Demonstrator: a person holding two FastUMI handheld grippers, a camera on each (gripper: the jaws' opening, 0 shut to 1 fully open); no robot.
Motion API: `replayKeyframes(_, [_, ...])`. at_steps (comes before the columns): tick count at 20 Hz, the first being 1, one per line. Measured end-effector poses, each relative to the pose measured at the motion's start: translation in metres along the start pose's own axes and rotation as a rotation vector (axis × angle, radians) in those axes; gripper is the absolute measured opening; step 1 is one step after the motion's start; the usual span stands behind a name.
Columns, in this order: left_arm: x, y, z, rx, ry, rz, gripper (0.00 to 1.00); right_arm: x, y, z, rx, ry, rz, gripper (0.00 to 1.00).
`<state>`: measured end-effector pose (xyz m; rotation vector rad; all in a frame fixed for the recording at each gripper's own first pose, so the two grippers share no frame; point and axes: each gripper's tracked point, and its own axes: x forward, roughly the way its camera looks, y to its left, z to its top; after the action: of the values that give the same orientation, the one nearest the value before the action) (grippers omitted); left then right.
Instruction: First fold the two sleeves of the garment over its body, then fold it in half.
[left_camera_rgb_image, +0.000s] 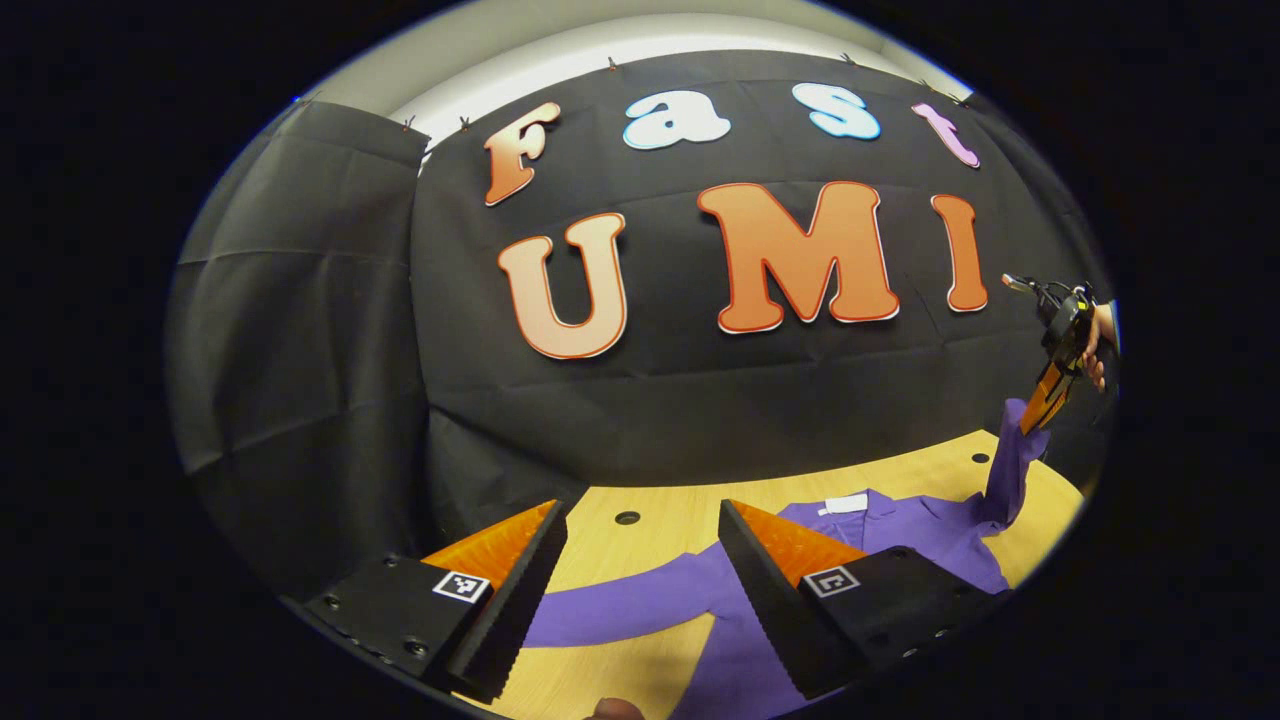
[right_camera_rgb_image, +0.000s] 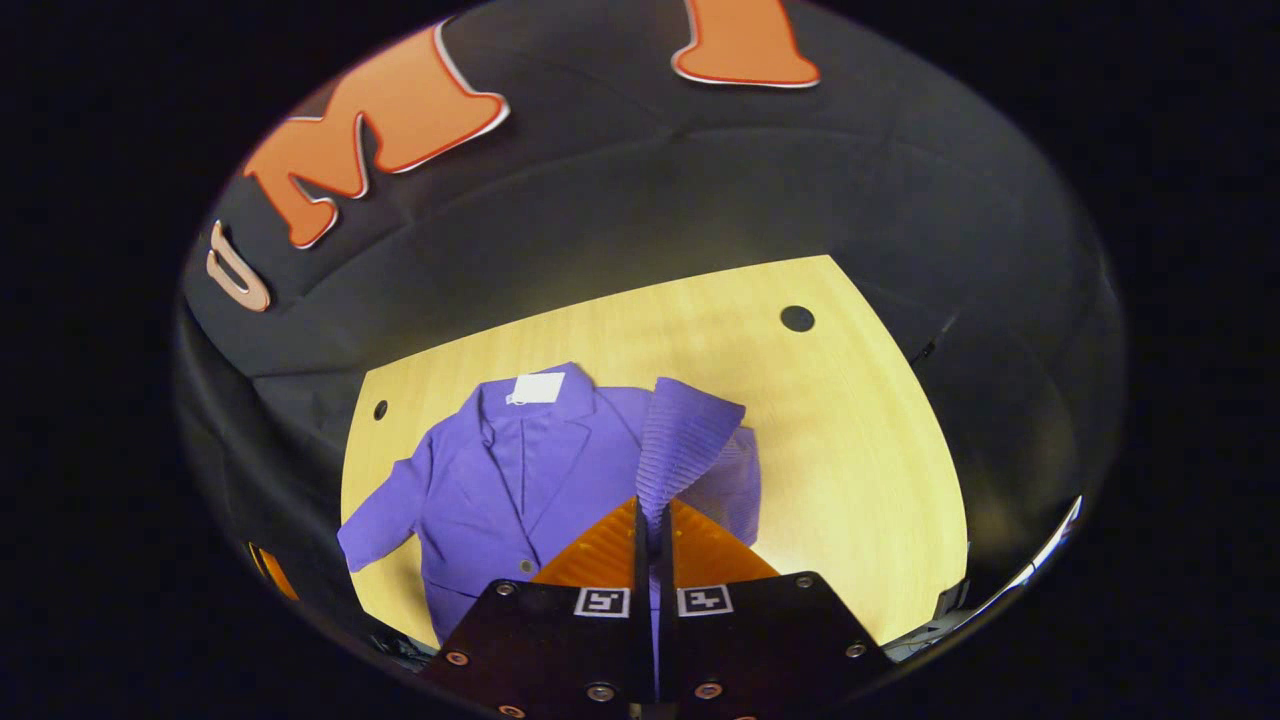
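Note:
A purple jacket (right_camera_rgb_image: 520, 480) lies face up on the wooden table (right_camera_rgb_image: 860, 450), its collar with a white label (right_camera_rgb_image: 538, 388) toward the wall. My right gripper (right_camera_rgb_image: 652, 520) is shut on one sleeve (right_camera_rgb_image: 685, 440) and holds it lifted above the jacket's body. In the left gripper view that gripper (left_camera_rgb_image: 1040, 405) hangs at the far right with the sleeve (left_camera_rgb_image: 1008, 470) drooping from it, held by a hand (left_camera_rgb_image: 1098, 350). My left gripper (left_camera_rgb_image: 645, 530) is open low over the table, its fingers on either side of the other sleeve (left_camera_rgb_image: 620, 605), which lies flat.
Round holes (right_camera_rgb_image: 797, 318) are cut in the tabletop near its far edge. Black cloth closes the booth behind and beside the table. Bare wood lies to the right of the jacket in the right gripper view.

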<state>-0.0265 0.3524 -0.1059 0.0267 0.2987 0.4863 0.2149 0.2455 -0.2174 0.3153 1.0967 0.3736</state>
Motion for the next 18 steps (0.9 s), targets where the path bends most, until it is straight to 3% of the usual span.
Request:
replayKeyframes(10, [0.01, 0.099, -0.033, -0.026, 0.039, 0.106, 0.98, 0.009, 0.147, 0.002, -0.132, 0.011, 0.126, 0.02])
replayKeyframes(13, [0.026, 0.119, -0.047, -0.027, 0.067, 0.12, 0.98, 0.022, 0.183, -0.007, -0.102, 0.026, 0.163, 0.04])
replayKeyframes(17, [0.05, 0.14, -0.068, -0.032, 0.12, 0.116, 0.98, 0.022, 0.226, -0.013, -0.047, 0.001, 0.249, 0.13])
replayKeyframes(18, [0.055, 0.143, -0.077, -0.039, 0.139, 0.109, 0.98, 0.016, 0.233, -0.013, -0.044, -0.015, 0.27, 0.21])
